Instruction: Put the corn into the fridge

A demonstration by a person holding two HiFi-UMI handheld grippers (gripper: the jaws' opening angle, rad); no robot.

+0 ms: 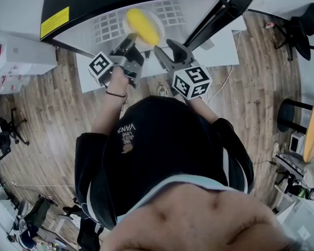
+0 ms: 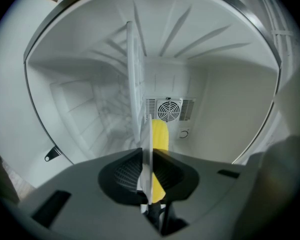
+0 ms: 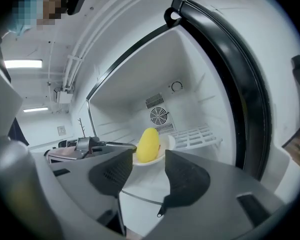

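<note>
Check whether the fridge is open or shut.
Open: the door stands swung aside, and the inner fan shows behind the corn.

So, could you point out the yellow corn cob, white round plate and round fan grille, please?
Yellow corn cob (image 1: 143, 26), head view, its middle.
White round plate (image 3: 170, 142), right gripper view, right rim.
Round fan grille (image 2: 169, 110), left gripper view, its centre.

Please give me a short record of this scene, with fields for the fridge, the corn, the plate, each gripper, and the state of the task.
fridge: open; fan on the back wall
corn: yellow, lies on the plate, inside the fridge
plate: white, held by its rim
left gripper: shut on the plate's rim
right gripper: open, empty, apart from the plate
task: corn is inside, plate not yet released
</note>
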